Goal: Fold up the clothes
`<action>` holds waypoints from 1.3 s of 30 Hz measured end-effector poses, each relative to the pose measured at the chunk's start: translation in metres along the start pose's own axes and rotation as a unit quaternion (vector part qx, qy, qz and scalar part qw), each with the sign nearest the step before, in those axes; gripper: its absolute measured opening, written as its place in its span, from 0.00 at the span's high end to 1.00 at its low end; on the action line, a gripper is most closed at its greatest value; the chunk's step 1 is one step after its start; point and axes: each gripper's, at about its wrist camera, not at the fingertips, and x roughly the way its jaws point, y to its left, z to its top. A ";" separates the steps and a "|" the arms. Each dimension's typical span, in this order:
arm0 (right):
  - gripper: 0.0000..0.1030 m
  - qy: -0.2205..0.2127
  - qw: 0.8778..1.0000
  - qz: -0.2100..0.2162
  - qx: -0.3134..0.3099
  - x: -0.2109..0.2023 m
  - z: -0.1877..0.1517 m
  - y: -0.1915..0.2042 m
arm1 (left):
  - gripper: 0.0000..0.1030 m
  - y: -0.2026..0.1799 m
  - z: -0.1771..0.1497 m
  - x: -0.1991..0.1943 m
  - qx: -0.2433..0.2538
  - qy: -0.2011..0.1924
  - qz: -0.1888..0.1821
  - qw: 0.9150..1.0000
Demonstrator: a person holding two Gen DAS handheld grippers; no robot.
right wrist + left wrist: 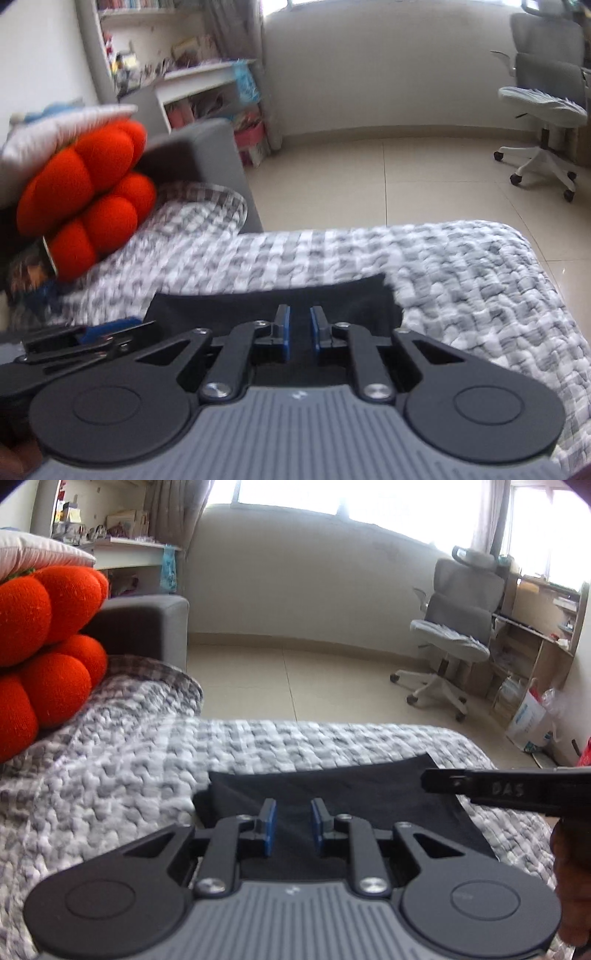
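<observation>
Side by side, two handheld tools hover low over a dark garment [332, 797] lying flat on a grey-and-white checked bedspread [110, 775], near the edge of the bed that faces the tiled floor [332, 679]. The left tool [293, 825] holds its blue pads a narrow gap apart with nothing caught between them; the right tool [300, 332] stands the same way, slightly parted and empty. The cloth lies directly ahead of and beneath both sets of fingers, its long axis running across the view from side to side, its far hem straight and parallel to the bed's edge. Each tool sits above its own half of the garment, the left nearer the left end, the right nearer the right corner, so neither has the clear advantage. An orange knotted cushion [48, 635] rests well apart at the left; an office chair [454, 627] stands across the room.
</observation>
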 end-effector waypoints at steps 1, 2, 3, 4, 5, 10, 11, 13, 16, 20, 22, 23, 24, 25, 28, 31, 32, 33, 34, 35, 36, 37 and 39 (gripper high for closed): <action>0.84 0.008 1.000 -0.002 0.001 0.001 -0.002 0.002 | 0.81 0.001 -0.002 0.001 -0.007 0.006 -0.002 1.000; 0.84 0.016 1.000 -0.002 0.007 0.001 -0.004 0.001 | 0.81 0.003 -0.004 0.003 -0.014 0.013 -0.005 1.000; 0.84 0.024 1.000 -0.001 0.014 0.002 -0.005 0.000 | 0.81 0.004 -0.006 0.005 -0.021 0.020 -0.007 1.000; 0.84 0.030 0.999 0.002 0.019 0.001 -0.008 0.000 | 0.81 0.005 -0.008 0.006 -0.024 0.022 -0.007 0.999; 0.84 0.037 0.999 0.006 0.022 0.002 -0.010 -0.001 | 0.81 0.005 -0.011 0.007 -0.027 0.024 -0.006 0.999; 0.84 0.081 0.997 -0.006 0.009 0.014 -0.018 0.002 | 0.81 0.001 -0.021 0.021 -0.020 0.054 0.004 0.998; 0.85 0.089 0.996 -0.008 0.005 0.017 -0.021 0.002 | 0.81 0.001 -0.022 0.023 -0.020 0.056 0.005 0.998; 0.86 0.093 0.996 -0.011 -0.002 0.021 -0.023 0.003 | 0.81 0.003 -0.022 0.025 -0.023 0.058 0.004 0.998; 0.86 0.093 0.996 -0.012 -0.009 0.022 -0.023 0.004 | 0.81 0.005 -0.021 0.023 -0.027 0.059 0.005 0.998; 0.84 0.070 0.997 -0.003 -0.007 0.009 -0.020 0.000 | 0.81 0.003 -0.018 0.010 -0.022 0.041 0.019 0.999; 0.83 0.060 0.998 0.008 -0.007 0.000 -0.018 -0.001 | 0.81 0.002 -0.017 0.001 -0.018 0.028 0.018 0.999; 0.83 0.060 0.998 0.017 -0.012 -0.005 -0.018 -0.001 | 0.81 0.001 -0.017 -0.003 -0.019 0.023 0.015 0.999; 0.83 0.059 0.998 0.025 -0.017 -0.009 -0.018 0.000 | 0.81 0.003 -0.018 0.000 -0.025 0.032 0.014 0.999; 0.83 0.068 0.997 0.028 -0.025 -0.009 -0.020 0.001 | 0.81 0.004 -0.019 0.002 -0.031 0.041 0.013 0.999; 0.83 0.109 0.993 0.024 -0.046 0.000 -0.029 0.004 | 0.81 0.008 -0.023 0.014 -0.044 0.071 0.018 0.996; 0.84 0.114 0.991 0.013 -0.063 0.006 -0.033 0.008 | 0.82 0.003 -0.023 0.018 -0.030 0.073 0.027 0.997; 0.84 0.114 0.991 0.011 -0.067 0.006 -0.033 0.010 | 0.82 0.001 -0.024 0.018 -0.024 0.072 0.030 0.997; 0.83 0.112 0.991 0.010 -0.070 0.005 -0.033 0.010 | 0.82 0.000 -0.025 0.018 -0.021 0.070 0.032 0.997; 0.83 0.107 0.992 0.010 -0.073 0.004 -0.032 0.012 | 0.82 0.001 -0.025 0.017 -0.025 0.069 0.030 0.997; 0.83 0.098 0.992 0.013 -0.074 0.001 -0.031 0.012 | 0.82 0.002 -0.025 0.016 -0.028 0.069 0.029 0.997; 0.83 0.091 0.993 0.021 -0.071 -0.003 -0.030 0.011 | 0.82 0.003 -0.024 0.014 -0.033 0.068 0.028 0.997; 0.83 0.085 0.994 0.029 -0.067 -0.007 -0.028 0.011 | 0.82 0.005 -0.023 0.013 -0.037 0.066 0.028 0.997; 0.83 0.080 0.994 0.041 -0.065 -0.013 -0.027 0.010 | 0.81 0.003 -0.020 0.005 -0.028 0.051 0.037 0.998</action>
